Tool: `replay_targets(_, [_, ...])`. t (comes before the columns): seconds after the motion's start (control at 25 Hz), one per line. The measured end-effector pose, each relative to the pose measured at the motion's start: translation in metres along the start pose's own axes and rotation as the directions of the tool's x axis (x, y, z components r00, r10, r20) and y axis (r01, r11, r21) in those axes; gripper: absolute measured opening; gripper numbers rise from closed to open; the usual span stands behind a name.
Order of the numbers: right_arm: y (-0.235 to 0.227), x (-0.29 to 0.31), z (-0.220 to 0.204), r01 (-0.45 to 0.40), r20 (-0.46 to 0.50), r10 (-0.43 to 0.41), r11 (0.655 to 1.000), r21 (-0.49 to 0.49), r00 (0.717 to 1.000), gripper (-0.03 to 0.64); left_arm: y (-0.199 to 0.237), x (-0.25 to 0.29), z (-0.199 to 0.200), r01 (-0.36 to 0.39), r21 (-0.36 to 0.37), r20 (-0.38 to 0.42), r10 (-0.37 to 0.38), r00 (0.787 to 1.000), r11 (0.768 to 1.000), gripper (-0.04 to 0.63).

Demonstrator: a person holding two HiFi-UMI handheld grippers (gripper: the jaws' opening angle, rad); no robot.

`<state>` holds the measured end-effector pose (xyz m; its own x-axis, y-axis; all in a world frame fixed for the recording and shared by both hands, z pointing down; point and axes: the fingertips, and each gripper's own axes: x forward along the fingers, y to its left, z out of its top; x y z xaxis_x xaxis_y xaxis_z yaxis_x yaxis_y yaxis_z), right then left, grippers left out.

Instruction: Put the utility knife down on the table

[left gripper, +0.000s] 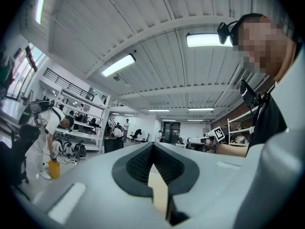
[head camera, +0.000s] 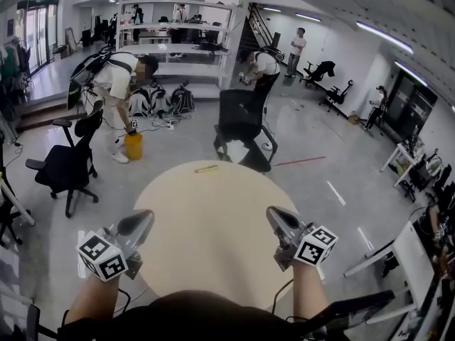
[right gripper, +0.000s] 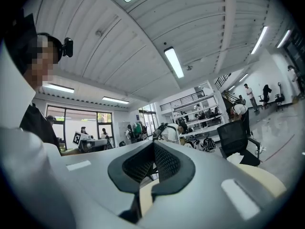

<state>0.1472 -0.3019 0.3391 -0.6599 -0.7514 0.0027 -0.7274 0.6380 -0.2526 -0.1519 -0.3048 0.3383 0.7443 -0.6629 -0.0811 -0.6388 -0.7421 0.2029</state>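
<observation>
I'm finding the desk [head camera: 213,233] passable throughout; the utility knife [head camera: 206,168] is lying at twelve o'clock, a black chair [head camera: 240,119] standing beyond.

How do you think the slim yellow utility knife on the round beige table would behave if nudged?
Lying flat, the slim yellow utility knife probably slides rather than rolls. Near the far rim of the round beige table, a push might drop it.

Round beige table [head camera: 213,222], yellow utility knife [head camera: 206,168] near its far edge
</observation>
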Motion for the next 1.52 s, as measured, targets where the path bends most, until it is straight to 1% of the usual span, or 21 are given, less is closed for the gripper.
replay_targets(0.16, [-0.003,-0.052,0.001,-0.051,-0.04,0.05,0.999,-0.018,0.998,0.012,-0.058,0.002,-0.008,-0.048,-0.024,0.033,0.049,0.998,0.999,-0.003])
replay_targets(0.32, [-0.014,-0.103,0.005,-0.077,-0.058,0.075,0.996,-0.042,0.996,0.012,-0.107,0.025,-0.027,-0.06,-0.065,0.032,0.062,0.998,0.996,-0.003])
replay_targets(0.44, [-0.018,-0.127,0.002,-0.095,-0.06,0.092,0.995,-0.042,0.994,0.012,-0.132,0.04,-0.037,-0.057,-0.077,0.021,0.059,0.998,0.995,-0.003])
replay_targets(0.56, [-0.016,-0.141,-0.007,-0.11,-0.066,0.107,0.993,-0.037,0.992,0.012,-0.152,0.046,-0.045,-0.047,-0.068,0.015,0.048,0.999,0.997,-0.003])
replay_targets(0.68, [-0.006,-0.145,-0.011,-0.121,-0.067,0.118,0.992,-0.037,0.991,0.012,-0.165,0.044,-0.041,-0.031,-0.053,0.023,0.033,0.999,0.998,-0.003])
replay_targets(0.76, [0.004,-0.142,-0.009,-0.119,-0.058,0.116,0.992,-0.046,0.992,0.012,-0.164,0.04,-0.034,-0.016,-0.035,0.024,0.017,1.0,0.999,-0.003])
replay_targets(0.84, [0.012,-0.136,-0.007,-0.099,-0.044,0.097,0.994,-0.051,0.994,0.012,-0.157,0.034,-0.028,-0.001,-0.021,0.022,0.001,1.0,1.0,-0.002])
replay_targets(1.0, [0.025,-0.119,-0.021,-0.055,-0.03,0.054,0.998,-0.025,0.998,0.012,-0.134,0.019,-0.027,0.018,-0.019,0.008,-0.018,1.0,1.0,-0.003])
replay_targets(1.16, [0.032,-0.1,-0.033,-0.025,-0.025,0.025,1.0,-0.004,0.999,0.012,-0.113,0.006,-0.024,0.027,-0.024,0.015,-0.027,1.0,0.999,-0.003])
replay_targets(1.52, [0.037,-0.075,-0.035,-0.019,-0.055,0.016,0.998,-0.059,0.998,0.012,-0.095,0.0,-0.026,0.028,-0.042,0.028,-0.027,0.999,0.999,-0.002])
